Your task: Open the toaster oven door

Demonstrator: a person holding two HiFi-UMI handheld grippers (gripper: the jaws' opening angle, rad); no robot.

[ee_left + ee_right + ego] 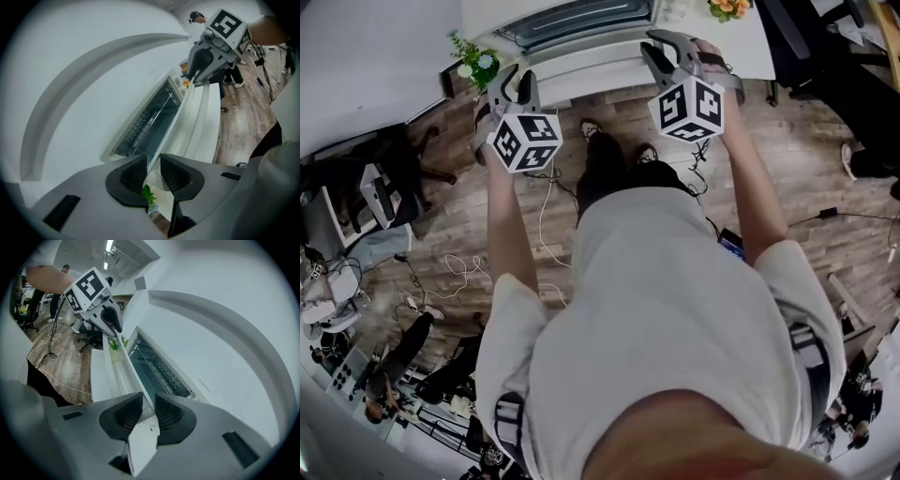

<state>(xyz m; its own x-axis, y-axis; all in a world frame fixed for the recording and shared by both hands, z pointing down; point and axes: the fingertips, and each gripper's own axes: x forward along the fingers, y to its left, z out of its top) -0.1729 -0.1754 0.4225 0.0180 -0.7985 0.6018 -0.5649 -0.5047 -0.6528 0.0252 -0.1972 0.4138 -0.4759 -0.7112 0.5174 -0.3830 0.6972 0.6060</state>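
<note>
Right gripper point(148, 404) has its jaws pinching the top edge of the toaster oven door point(157, 369). Left gripper point(153, 166) jaws sit spread around the other end.

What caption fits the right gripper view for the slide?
Right gripper grips the toaster oven door handle; left gripper at the far end.
</note>
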